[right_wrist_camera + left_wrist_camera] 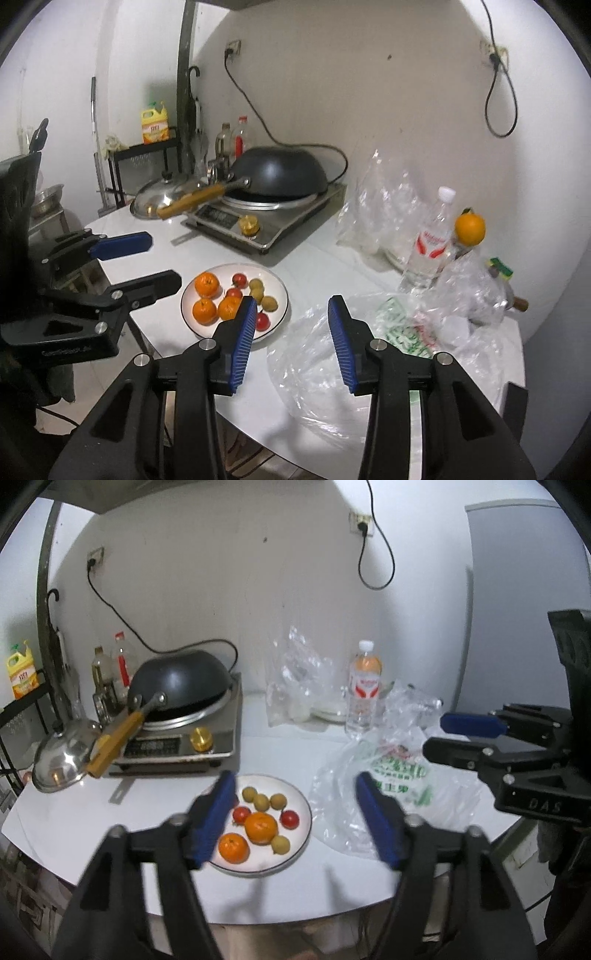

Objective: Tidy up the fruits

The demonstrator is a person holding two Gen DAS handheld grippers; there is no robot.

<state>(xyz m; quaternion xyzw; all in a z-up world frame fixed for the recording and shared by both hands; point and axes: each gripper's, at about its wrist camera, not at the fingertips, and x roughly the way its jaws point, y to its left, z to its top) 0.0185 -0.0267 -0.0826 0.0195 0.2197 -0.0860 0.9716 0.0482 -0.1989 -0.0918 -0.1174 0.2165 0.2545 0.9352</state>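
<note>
A white plate (303, 805) (281, 285) on the white table holds oranges (261, 827) (207, 284), small red tomatoes (289, 819) (239, 279) and small yellow-green fruits (250, 794) (256, 285). My left gripper (295, 781) (162, 260) hangs open above the plate with nothing between its blue pads. To its right, my right gripper (293, 301) (436, 734) is open and empty over the plate's right edge and a clear plastic bag (325, 362) (388, 790). One more orange (470, 229) sits at the back right by a water bottle (432, 243) (364, 690).
An induction cooker with an upturned black wok (181, 679) (280, 173) stands behind the plate, a steel lid (62, 753) (162, 195) to its left. Crumpled clear bags (295, 679) (380, 199) lie at the back right. The table's curved front edge (295, 915) is close below.
</note>
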